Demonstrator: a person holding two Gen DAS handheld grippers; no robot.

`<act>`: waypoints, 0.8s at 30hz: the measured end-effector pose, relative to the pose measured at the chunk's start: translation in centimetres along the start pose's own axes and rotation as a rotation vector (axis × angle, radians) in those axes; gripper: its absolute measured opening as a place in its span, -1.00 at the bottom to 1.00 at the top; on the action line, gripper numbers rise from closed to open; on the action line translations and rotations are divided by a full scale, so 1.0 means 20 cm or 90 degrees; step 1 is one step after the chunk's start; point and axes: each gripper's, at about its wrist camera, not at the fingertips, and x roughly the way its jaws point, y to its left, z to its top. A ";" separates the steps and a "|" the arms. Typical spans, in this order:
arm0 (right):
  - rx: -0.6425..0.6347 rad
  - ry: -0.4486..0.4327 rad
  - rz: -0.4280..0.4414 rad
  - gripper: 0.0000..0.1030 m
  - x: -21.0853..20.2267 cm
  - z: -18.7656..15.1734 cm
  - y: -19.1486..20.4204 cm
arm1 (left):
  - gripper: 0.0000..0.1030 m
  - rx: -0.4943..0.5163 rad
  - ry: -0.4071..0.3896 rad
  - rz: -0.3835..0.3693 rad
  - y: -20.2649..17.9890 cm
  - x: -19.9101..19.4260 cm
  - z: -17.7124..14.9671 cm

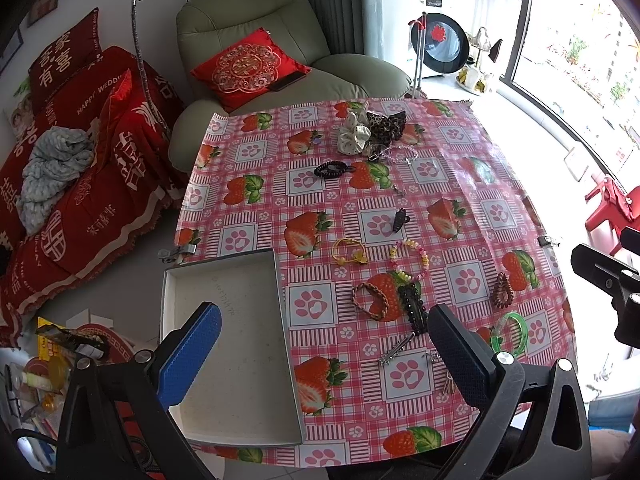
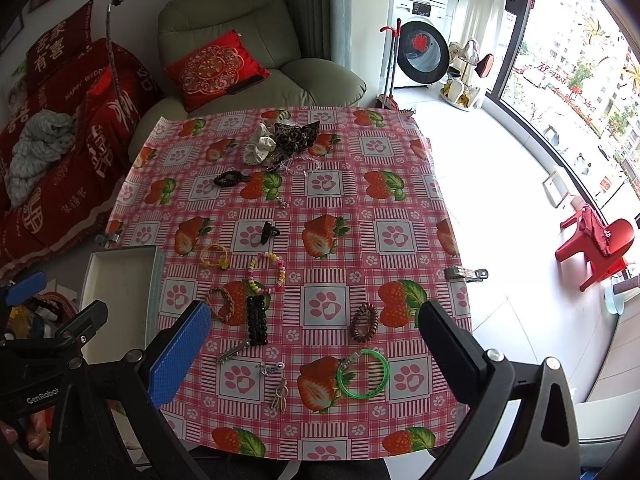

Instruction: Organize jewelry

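Observation:
Jewelry and hair items lie scattered on a strawberry-print tablecloth [image 1: 472,184]: a green bangle [image 2: 363,374], a brown coil tie [image 2: 364,322], a black beaded clip [image 2: 256,320], a braided bracelet [image 2: 221,303], a pastel bead bracelet [image 2: 267,274], a yellow tie [image 2: 215,257] and scrunchies [image 2: 280,140] at the far side. An empty white tray [image 1: 224,344] sits at the table's left front. My left gripper [image 1: 324,344] is open and empty, held above the tray's right edge. My right gripper [image 2: 316,344] is open and empty above the near items.
A green armchair [image 1: 256,52] with a red cushion stands beyond the table. A red-covered sofa [image 1: 80,168] is to the left. A metal clamp [image 2: 466,273] holds the cloth at the right edge. A red plastic chair [image 2: 596,248] stands right, by the window.

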 end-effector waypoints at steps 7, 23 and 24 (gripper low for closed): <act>0.000 0.001 0.000 1.00 0.00 0.00 0.01 | 1.00 0.000 0.001 -0.001 0.00 0.00 0.00; 0.010 0.032 0.009 1.00 0.05 -0.02 -0.05 | 1.00 -0.005 0.043 -0.028 -0.02 0.09 -0.02; 0.014 0.038 0.009 1.00 0.06 -0.02 -0.06 | 1.00 -0.005 0.049 -0.031 -0.02 0.10 -0.03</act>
